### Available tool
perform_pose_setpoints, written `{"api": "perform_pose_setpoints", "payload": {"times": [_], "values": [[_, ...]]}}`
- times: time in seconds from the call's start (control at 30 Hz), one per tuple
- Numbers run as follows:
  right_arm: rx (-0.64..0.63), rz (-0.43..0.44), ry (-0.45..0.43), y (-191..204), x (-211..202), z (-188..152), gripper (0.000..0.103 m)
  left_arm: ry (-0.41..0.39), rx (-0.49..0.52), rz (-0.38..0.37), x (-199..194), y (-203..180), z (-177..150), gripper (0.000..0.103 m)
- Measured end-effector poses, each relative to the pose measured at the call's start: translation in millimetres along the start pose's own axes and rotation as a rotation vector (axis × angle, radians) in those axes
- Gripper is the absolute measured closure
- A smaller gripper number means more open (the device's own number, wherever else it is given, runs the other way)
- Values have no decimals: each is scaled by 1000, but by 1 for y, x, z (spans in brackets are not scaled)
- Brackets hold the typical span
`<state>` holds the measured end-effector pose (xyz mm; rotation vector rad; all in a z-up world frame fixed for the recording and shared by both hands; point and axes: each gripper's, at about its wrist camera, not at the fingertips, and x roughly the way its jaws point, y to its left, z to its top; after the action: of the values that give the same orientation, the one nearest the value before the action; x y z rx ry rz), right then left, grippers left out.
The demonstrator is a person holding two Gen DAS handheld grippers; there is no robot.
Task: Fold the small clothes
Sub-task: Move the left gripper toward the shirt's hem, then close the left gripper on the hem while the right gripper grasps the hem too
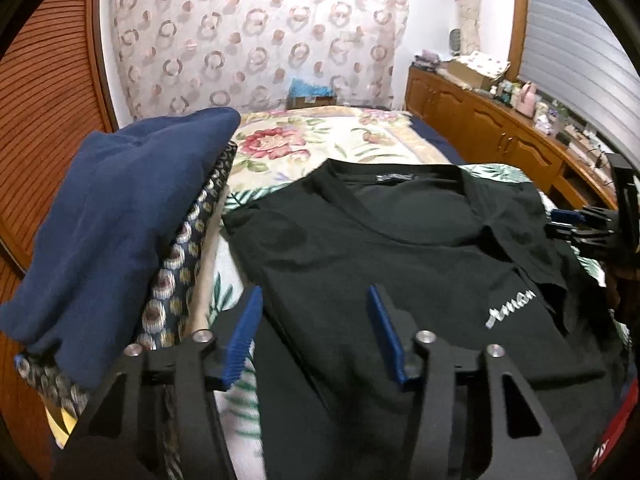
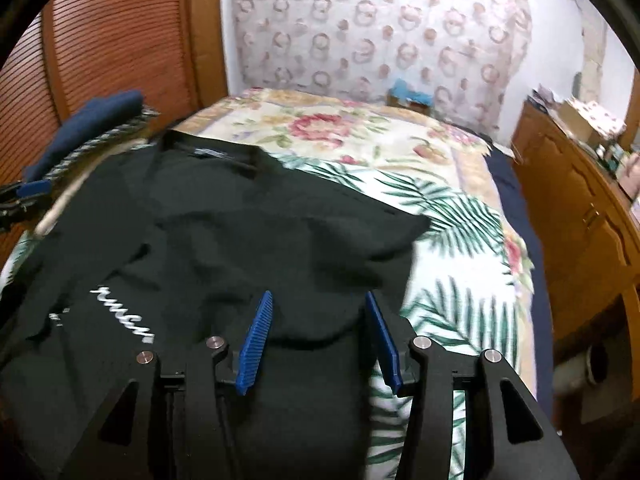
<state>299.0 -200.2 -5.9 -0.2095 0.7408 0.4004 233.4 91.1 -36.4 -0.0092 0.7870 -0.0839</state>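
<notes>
A black T-shirt (image 1: 400,248) (image 2: 240,232) with white lettering (image 1: 512,304) lies spread on the floral bed cover (image 1: 304,148) (image 2: 440,208), collar towards the far end. Its right part is folded inward over the body. My left gripper (image 1: 315,292) hovers over the shirt's left side, open, with fabric below it and nothing pinched. Over the shirt's right side my right gripper (image 2: 319,296) is open too, black cloth under its blue pads. Each gripper shows at the edge of the other's view: the right gripper (image 1: 576,224) and the left gripper (image 2: 24,196).
A stack of folded clothes topped by a navy garment (image 1: 112,216) (image 2: 100,116) sits left of the shirt. A slatted wooden door (image 1: 48,100) stands at the left, a long wooden cabinet (image 1: 500,132) (image 2: 580,208) at the right. A cardboard box (image 1: 312,98) lies beyond the bed.
</notes>
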Motion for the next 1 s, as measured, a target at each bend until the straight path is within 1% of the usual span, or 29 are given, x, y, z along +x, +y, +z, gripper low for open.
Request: {"api": "perform_pose_setpoints", "payload": {"times": [0.1,0.17,0.23,0.37,0.53,0.67,0.7,0.73,0.77,0.83,0.9,0.93,1.0], "values": [[26,-4,6,-13,6,3,53,39,21,43,15,-1,14,55],[52,4,11,-20,13,5,53,76,24,65,26,2,19,56],[69,13,20,-24,21,7,53,119,26,89,39,5,21,59],[71,12,34,-20,31,11,53,177,23,126,57,12,19,62],[80,21,26,-21,25,13,53,195,19,140,63,15,15,62],[65,1,31,-17,26,12,52,197,21,142,64,12,15,62],[57,-7,32,-16,25,12,52,197,23,142,65,12,16,67],[51,-13,33,-14,25,12,52,198,25,141,66,12,17,75],[49,-15,33,-14,25,12,52,201,28,139,66,12,17,77],[55,-6,32,-15,24,11,51,200,28,132,66,13,17,92],[61,0,31,-16,24,11,51,174,22,113,60,14,18,96],[59,-2,32,-16,24,11,51,164,21,108,57,14,19,97],[51,-10,33,-15,24,11,51,117,13,95,43,13,23,97]]}}
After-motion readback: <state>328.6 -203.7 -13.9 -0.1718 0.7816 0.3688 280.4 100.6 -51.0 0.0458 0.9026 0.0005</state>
